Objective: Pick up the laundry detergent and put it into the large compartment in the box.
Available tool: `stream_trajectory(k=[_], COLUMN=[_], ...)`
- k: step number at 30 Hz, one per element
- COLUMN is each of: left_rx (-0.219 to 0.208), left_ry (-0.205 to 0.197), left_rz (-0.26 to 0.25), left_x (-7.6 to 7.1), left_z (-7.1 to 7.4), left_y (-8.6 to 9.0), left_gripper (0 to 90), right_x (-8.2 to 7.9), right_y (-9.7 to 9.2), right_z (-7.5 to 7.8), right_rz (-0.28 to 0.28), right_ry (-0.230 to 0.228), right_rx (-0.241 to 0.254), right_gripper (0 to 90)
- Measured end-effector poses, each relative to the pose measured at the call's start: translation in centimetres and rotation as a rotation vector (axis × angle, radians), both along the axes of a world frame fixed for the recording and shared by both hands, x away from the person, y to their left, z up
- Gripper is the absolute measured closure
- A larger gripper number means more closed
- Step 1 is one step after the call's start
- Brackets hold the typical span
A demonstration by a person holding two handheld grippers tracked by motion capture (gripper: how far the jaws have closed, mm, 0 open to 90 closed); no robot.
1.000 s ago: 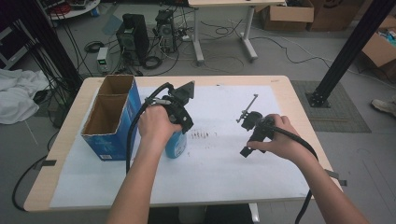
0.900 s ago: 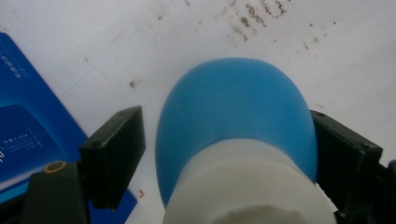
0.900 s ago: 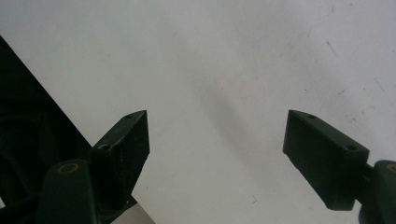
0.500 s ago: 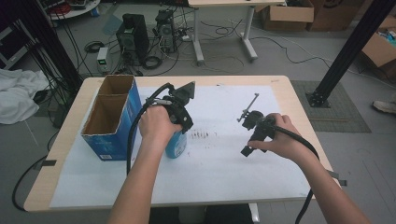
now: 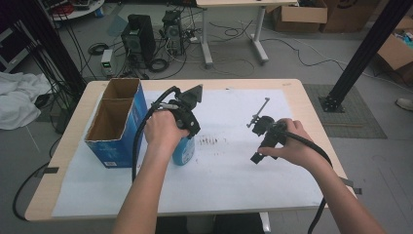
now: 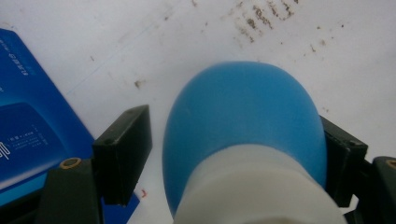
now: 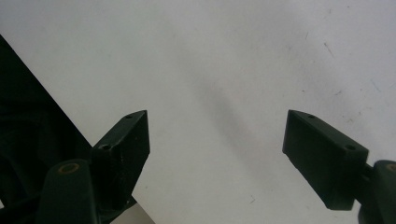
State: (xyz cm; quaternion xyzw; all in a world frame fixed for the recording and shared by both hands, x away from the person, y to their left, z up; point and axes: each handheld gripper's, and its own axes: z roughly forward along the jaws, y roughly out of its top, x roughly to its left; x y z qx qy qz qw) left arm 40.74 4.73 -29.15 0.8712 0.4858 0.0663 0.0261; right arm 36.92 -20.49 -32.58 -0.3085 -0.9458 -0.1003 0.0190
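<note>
As its jaws closed around the blue bottle [image 6: 243, 135], one pad short, the left gripper [image 6: 233, 154] needed centring; right gripper [image 7: 217, 158] gaped empty.

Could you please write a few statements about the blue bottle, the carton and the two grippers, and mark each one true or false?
1. The blue bottle sits between the jaws of the left gripper. True; the jaws have just been closing, with a gap showing at the left pad.
2. The right gripper holds a screwdriver. False: its jaws stand open with nothing between them, over the white sheet.
3. The blue carton lies flat on its side. False: it stands upright, open at the top.
4. Dark crumbs lie on the sheet between the two grippers. True.
5. The bottle stands inside the carton. False: it stands on the sheet beside it.
</note>
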Motion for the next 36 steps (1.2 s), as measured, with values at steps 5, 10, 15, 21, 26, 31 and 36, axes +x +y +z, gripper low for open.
stream_trajectory(k=[5, 10, 15, 21, 26, 31, 36], left_rx=[-0.004, -0.011, -0.017, -0.021, -0.025, -0.025, -0.017], left_ry=[0.006, 0.008, 0.019, 0.023, 0.032, 0.043, 0.055], left_rz=[-0.004, -0.001, 0.0, 0.002, 0.0, -0.01, -0.035], left_x=[0.01, -0.04, -0.1, -0.14, -0.1, -0.03, -0.04], left_z=[0.05, 0.12, 0.24, 0.33, 0.34, 0.36, 0.39], left_y=[-0.08, -0.19, -0.12, -0.18, -0.12, -0.05, -0.13], left_gripper=[27.7, 31.0, 33.7, 37.1, 37.4, 37.6, 37.7], right_x=[-0.03, -0.03, -0.01, -0.04, -0.02, 0.06, 0.09], right_y=[-0.12, -0.27, -0.29, -0.13, -0.09, -0.07, -0.05], right_z=[0.03, 0.04, 0.01, 0.02, -0.05, -0.1, -0.06], right_rz=[-0.009, -0.009, -0.005, -0.005, -0.006, -0.006, -0.002], right_ry=[0.003, 0.001, 0.002, 0.002, 0.004, 0.002, 0.0], right_rx=[0.006, 0.009, 0.004, 0.005, 0.005, -0.008, -0.006], right_gripper=[23.0, 23.0, 23.0, 23.0, 23.0, 23.1, 23.2])
